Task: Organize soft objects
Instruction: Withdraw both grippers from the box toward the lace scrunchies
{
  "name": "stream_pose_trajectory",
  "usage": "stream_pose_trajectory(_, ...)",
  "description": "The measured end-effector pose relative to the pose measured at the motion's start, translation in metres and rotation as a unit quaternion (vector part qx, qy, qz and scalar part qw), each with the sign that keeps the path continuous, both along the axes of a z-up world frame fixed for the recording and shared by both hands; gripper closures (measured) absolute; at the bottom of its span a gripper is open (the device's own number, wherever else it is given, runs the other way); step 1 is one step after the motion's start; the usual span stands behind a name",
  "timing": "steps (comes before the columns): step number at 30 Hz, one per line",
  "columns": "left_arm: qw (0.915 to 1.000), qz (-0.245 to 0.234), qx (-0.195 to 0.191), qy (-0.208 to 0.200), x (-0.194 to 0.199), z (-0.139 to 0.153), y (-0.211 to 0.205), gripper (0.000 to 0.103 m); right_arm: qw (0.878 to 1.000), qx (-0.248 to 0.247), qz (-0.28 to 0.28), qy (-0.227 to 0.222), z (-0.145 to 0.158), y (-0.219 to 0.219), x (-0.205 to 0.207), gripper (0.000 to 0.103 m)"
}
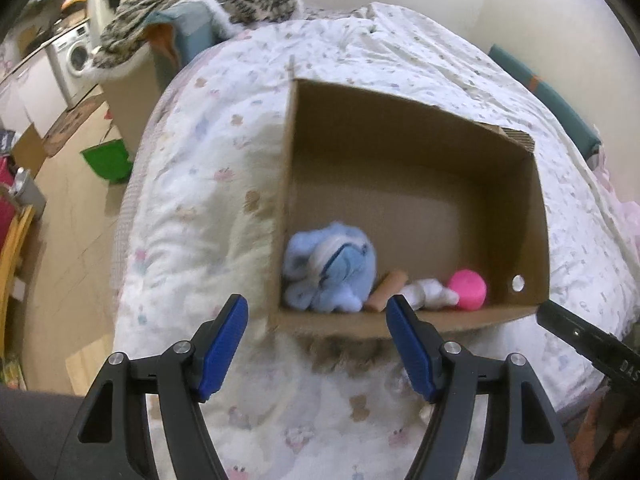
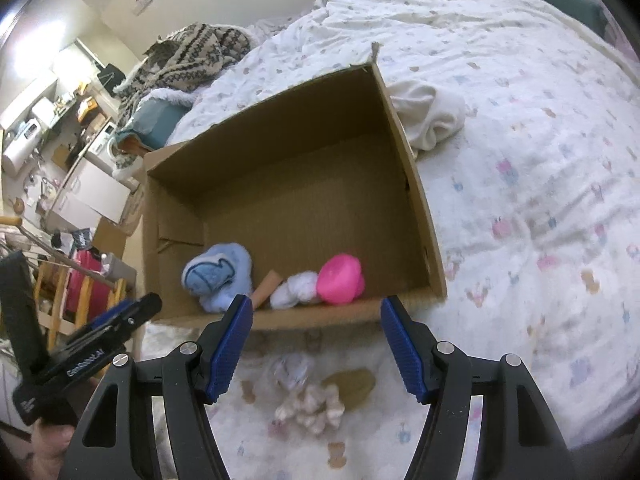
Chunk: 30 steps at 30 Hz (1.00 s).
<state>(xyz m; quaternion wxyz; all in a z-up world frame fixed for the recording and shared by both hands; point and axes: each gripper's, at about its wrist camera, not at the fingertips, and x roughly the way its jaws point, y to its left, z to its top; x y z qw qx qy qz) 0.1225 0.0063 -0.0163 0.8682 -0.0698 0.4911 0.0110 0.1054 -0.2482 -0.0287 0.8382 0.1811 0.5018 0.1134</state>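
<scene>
**Loose soft things lie just under the right gripper**

The cardboard box stands on the bed quilt, and four soft things are in a row along its near wall: a blue plush, a tan roll, a white fluffy piece and a pink ball. Outside the box, on the quilt in front of it, lie a small whitish tuft toy and a tan flat piece, which touch each other. They are below and between the fingers of the right gripper, so this gripper seems nearer to them. The left gripper points at the near left corner of the box. A cream cloth lies beside the box's right wall. Both grippers have the fingers wide apart, and they hold and touch nothing.
</scene>
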Motion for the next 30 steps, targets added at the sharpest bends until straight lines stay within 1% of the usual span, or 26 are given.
stream_pose_trajectory(2, 0.9999, 0.013, -0.005, 0.002, -0.007, 0.0, 0.007, 0.034, 1.0, 0.003, -0.003, 0.005, -0.001, -0.001, -0.006, 0.032)
stream_pose_trajectory(9, 0.996, 0.069, -0.05, 0.029, -0.021, -0.011, 0.04, 0.034, 1.0, 0.017, -0.014, 0.02, -0.007, -0.002, -0.023, 0.032)
stream_pose_trajectory(13, 0.9936, 0.08, -0.06, 0.053, -0.023, -0.025, 0.046, 0.034, 0.998, 0.026, -0.026, 0.044, -0.018, -0.003, -0.031, 0.032)
stream_pose_trajectory(17, 0.9928, 0.066, -0.06, 0.08, -0.02, -0.042, 0.037, 0.034, 0.996, 0.039, -0.041, 0.069, -0.03, -0.008, -0.038, 0.032)
stream_pose_trajectory(19, 0.9926, 0.053, -0.06, 0.092, -0.018, -0.051, 0.026, 0.034, 0.995, 0.035, -0.046, 0.082, -0.036, -0.011, -0.038, 0.032)
stream_pose_trajectory(24, 0.9936, 0.008, -0.048, 0.102, -0.007, -0.071, -0.004, 0.034, 0.991, 0.041, -0.067, 0.111, -0.05, -0.024, -0.036, 0.032)
stream_pose_trajectory(27, 0.9933, -0.014, -0.028, 0.111, 0.005, -0.085, -0.019, 0.036, 0.987, 0.053, -0.077, 0.129, -0.058, -0.03, -0.035, 0.032)
stream_pose_trajectory(30, 0.9926, -0.024, -0.007, 0.119, 0.016, -0.098, -0.026, 0.041, 0.986, 0.05, -0.079, 0.138, -0.063, -0.03, -0.034, 0.032)
